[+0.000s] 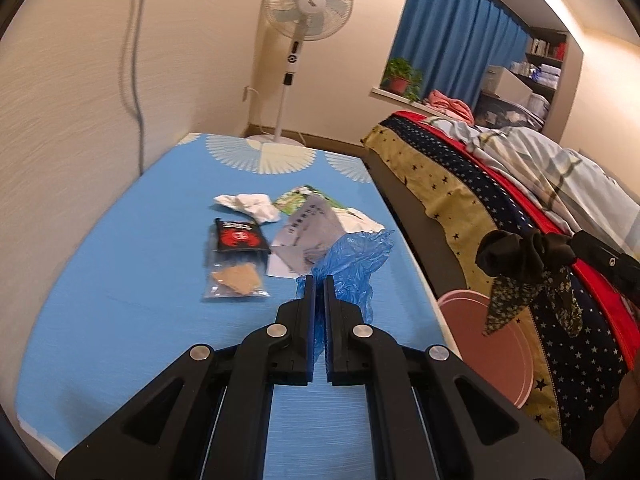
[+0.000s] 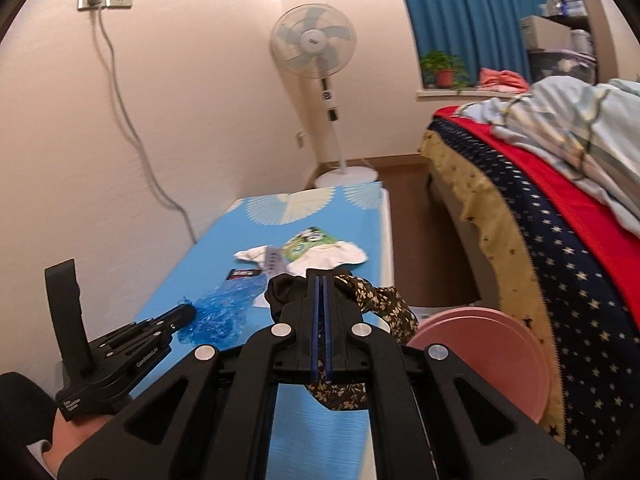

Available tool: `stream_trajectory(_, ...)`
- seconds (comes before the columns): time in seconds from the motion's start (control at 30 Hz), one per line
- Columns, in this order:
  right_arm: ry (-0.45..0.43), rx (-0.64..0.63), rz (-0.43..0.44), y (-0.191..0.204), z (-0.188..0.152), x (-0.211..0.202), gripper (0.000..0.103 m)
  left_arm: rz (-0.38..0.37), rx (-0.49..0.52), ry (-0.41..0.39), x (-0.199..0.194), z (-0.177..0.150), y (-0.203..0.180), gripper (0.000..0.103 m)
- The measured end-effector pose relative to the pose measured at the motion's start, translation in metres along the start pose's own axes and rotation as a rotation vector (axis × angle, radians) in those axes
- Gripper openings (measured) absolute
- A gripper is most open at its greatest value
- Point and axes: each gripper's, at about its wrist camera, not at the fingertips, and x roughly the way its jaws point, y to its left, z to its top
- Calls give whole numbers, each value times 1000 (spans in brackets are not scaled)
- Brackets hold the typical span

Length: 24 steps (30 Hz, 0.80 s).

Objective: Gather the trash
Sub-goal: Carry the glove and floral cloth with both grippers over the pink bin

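Note:
My left gripper (image 1: 319, 280) is shut on a crumpled blue plastic glove (image 1: 352, 264), held just above the blue table (image 1: 120, 300). It also shows in the right wrist view (image 2: 186, 312) with the glove (image 2: 224, 312). My right gripper (image 2: 319, 280) is shut on a black and floral cloth scrap (image 2: 376, 304), held over the pink bin (image 2: 480, 352); in the left wrist view the scrap (image 1: 516, 264) hangs at the right. On the table lie white tissue (image 1: 250, 204), a red-black wrapper (image 1: 238, 238), a clear bag with a cracker (image 1: 236, 280), a grey sheet (image 1: 304, 232) and a green packet (image 1: 302, 196).
A pink round bin (image 1: 492, 344) stands between the table and the bed (image 1: 520, 200). A standing fan (image 1: 306, 4) is beyond the table's far end. A cable (image 2: 132, 120) hangs down the left wall from a socket.

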Motion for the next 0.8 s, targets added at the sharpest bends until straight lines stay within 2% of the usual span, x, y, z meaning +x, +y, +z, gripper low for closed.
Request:
stream_trajectory(0.3, -25, 53, -108, -33, -2, -10, 2, -41, 25, 13, 9, -5, -24, 3)
stream_trajectory(0.8, -36, 97, -201, -63, -2, -14, 2, -92, 50, 19, 22, -5, -54, 3)
